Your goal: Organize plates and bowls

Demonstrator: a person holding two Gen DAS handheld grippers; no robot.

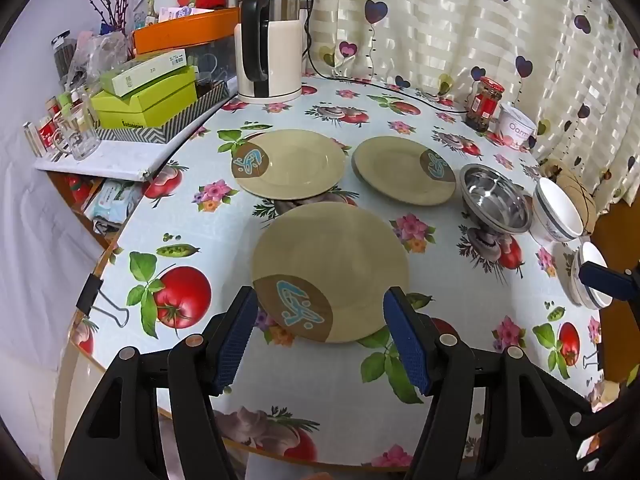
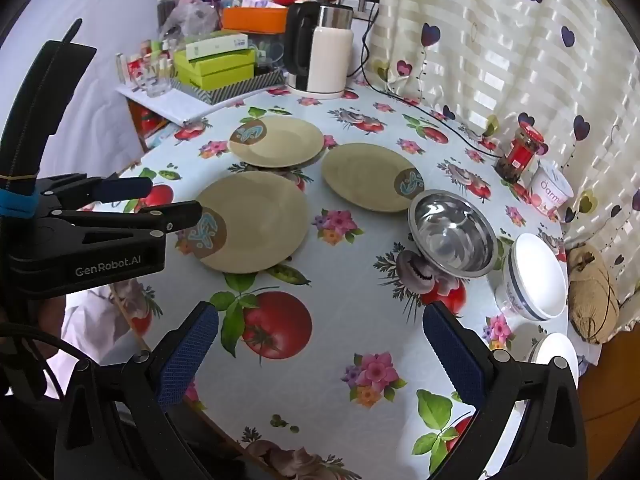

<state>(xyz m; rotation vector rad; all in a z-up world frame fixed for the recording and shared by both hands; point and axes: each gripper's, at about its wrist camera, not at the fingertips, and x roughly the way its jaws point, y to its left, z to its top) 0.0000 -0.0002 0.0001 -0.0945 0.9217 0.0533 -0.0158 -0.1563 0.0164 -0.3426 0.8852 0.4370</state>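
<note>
Three tan plates lie singly on the flowered tabletop (image 1: pixel 328 384), none stacked, so by the look of it the sorting has barely begun. The nearest plate (image 1: pixel 330 270) sits just ahead of the left hand-held gripper (image 1: pixel 320 312); the far left plate (image 1: pixel 289 163) and the far right plate (image 1: pixel 404 170) lie behind it, side by side and apart. To their right the bowls are also separate: a steel bowl (image 2: pixel 454 232) stands tilted close to the far right plate, an upper white bowl (image 2: pixel 536 276) leans just beyond it, and a lower white bowl (image 2: pixel 556 354) sits at the table edge. All plates remain to be piled and all bowls to be nested.

The left hand-held gripper is held low and level over the near table edge, its blue pads spread wide on either side of the nearest plate's rim, gripping nothing. The right hand-held gripper (image 2: pixel 320 344) hovers over bare cloth in front of the steel bowl, fingers likewise wide apart and empty, pointed toward the bowls.
</note>
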